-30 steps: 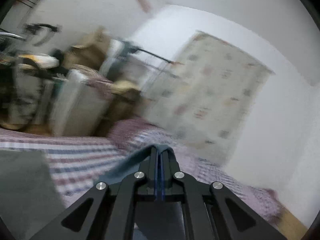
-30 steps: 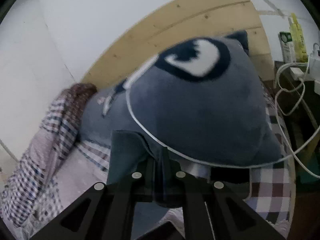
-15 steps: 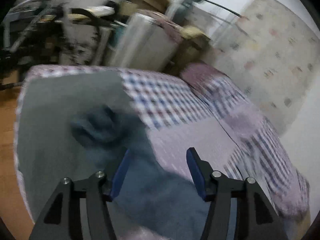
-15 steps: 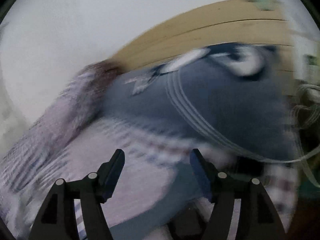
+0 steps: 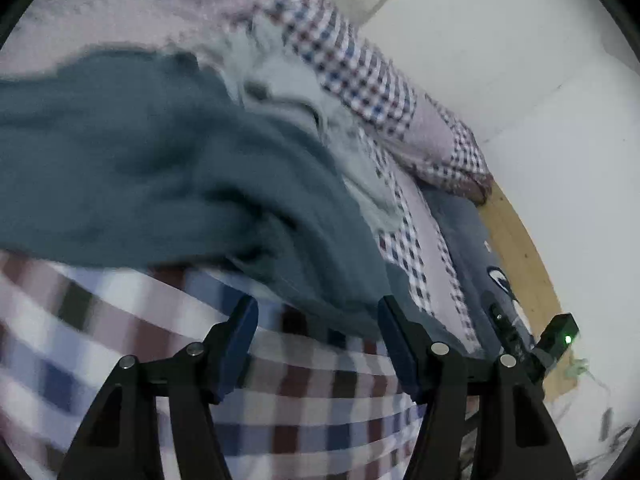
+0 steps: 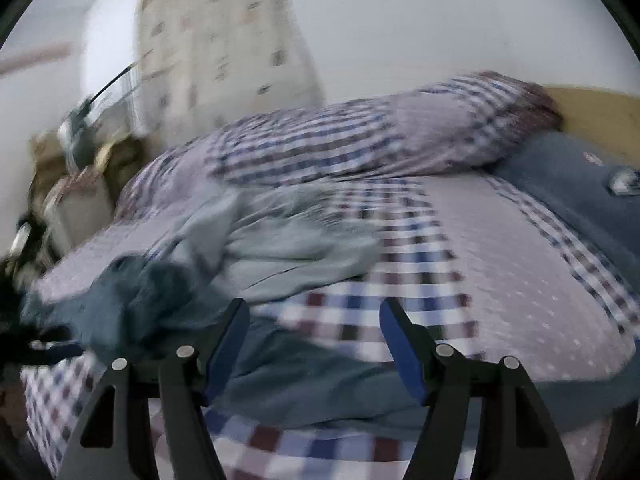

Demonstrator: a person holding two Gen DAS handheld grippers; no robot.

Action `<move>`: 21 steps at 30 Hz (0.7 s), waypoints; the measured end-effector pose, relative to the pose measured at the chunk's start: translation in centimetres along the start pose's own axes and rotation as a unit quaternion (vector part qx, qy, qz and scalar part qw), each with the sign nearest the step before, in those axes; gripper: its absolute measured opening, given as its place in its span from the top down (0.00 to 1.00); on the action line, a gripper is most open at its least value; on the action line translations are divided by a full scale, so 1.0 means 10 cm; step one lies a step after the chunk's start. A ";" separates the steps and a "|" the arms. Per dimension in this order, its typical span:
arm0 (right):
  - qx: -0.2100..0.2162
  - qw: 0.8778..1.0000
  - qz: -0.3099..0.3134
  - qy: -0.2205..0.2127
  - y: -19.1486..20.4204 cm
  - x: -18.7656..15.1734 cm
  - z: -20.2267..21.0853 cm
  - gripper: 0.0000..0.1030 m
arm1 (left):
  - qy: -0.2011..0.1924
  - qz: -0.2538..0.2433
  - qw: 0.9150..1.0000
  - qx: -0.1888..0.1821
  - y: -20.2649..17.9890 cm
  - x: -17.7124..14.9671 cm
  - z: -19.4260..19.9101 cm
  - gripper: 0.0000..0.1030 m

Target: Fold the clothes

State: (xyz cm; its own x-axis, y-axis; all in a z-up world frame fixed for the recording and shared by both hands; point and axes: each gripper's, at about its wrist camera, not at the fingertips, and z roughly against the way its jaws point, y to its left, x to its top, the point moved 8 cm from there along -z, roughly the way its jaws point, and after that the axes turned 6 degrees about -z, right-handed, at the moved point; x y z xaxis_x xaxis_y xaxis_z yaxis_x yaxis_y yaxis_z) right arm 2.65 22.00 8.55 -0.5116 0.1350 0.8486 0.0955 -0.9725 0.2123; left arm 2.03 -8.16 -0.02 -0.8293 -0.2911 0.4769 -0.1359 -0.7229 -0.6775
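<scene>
The bed (image 5: 312,400) wears a cover of checked bands in red, blue and white beside plain mauve panels with small pale dots. A dark teal garment (image 5: 168,168) lies crumpled on it, spread wide in the left view. Just beyond, touching it, lies a pale grey-blue garment (image 6: 288,240), also rumpled. A rolled checked quilt (image 6: 360,140) rests along the far side by the wall. A grey-blue cushion (image 6: 572,184) lies at the wooden headboard (image 5: 520,248), its end beside the quilt.
</scene>
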 end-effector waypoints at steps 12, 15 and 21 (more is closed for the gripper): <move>0.087 0.988 0.113 0.062 0.75 -0.52 -0.27 0.31 | -0.063 0.040 0.989 -0.128 -0.23 0.48 0.16 0.97; 0.106 0.983 0.133 0.067 0.92 -0.60 -0.31 0.31 | -0.118 0.043 0.982 -0.140 -0.19 0.73 0.50 0.97; 0.144 0.973 0.167 0.067 1.26 -0.76 -0.32 0.31 | -0.165 0.093 0.971 -0.145 0.16 0.83 0.80 0.97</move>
State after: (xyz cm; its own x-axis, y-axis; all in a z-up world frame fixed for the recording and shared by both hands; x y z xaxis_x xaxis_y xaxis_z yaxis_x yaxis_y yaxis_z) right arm 5.01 8.14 3.26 -0.5164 -0.2240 0.8265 0.5005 -0.8621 0.0790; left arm -0.77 -16.77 7.32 -0.6421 -0.6190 0.4523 -0.1876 -0.4452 -0.8756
